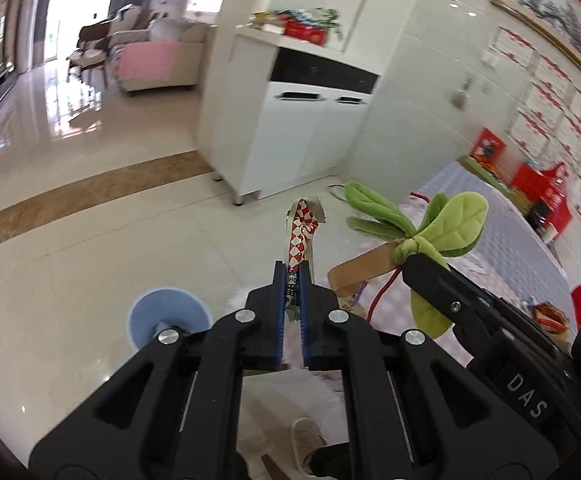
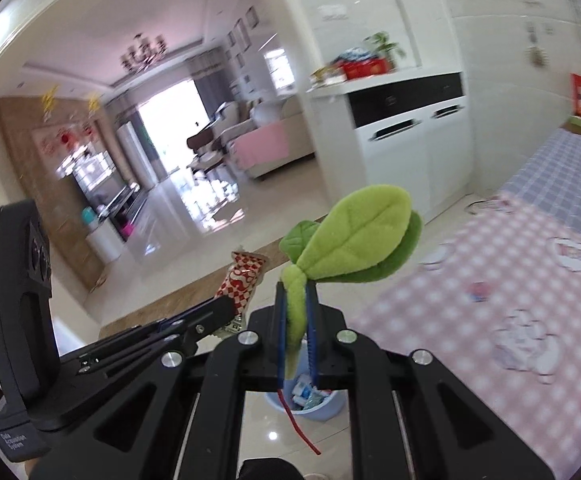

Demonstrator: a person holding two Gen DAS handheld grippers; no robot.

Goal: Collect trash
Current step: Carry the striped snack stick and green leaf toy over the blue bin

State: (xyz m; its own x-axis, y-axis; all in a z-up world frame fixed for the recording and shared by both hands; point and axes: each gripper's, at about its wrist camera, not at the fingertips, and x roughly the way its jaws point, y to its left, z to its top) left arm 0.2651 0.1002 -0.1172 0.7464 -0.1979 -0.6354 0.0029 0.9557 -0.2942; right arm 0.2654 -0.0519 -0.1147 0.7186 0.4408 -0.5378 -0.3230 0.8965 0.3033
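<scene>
While both hands are carrying something, the relation that matters is where the blue bin sits under each load. Furthest left in the left wrist view, the bin (image 1: 168, 316) stands on the glossy floor, down and to the left of the left gripper (image 1: 291, 280) and partly hidden behind its frame. That gripper is clamped on a red-and-white snack wrapper (image 1: 300, 236), whose long axis runs straight out along the fingers, away from the camera — so the wrapper's free end points past the bin, not down into it.

To the right, the right gripper (image 1: 426, 266) enters from the side, pinching the stem of a green plush sprout (image 1: 446, 224) with a brown paper tag (image 1: 360, 270) and a red cord (image 1: 384, 286) hanging from it. Further right lies a checked tablecloth (image 1: 530, 248).

From the right wrist view, the left gripper (image 2: 226, 312) and its wrapper (image 2: 244, 276) come first; then the right gripper (image 2: 295, 308), closed on the sprout (image 2: 354, 236), whose leaves stand up and forward. Directly beneath those fingers the bin (image 2: 322, 404) shows with wrappers already inside — the cord (image 2: 300, 426) dangles across its rim.

My judgement: the right hand is nearer to a drop, being almost above the opening, while the left must shift leftward and downward first. The risk is a light wrapper drifting past the rim.
</scene>
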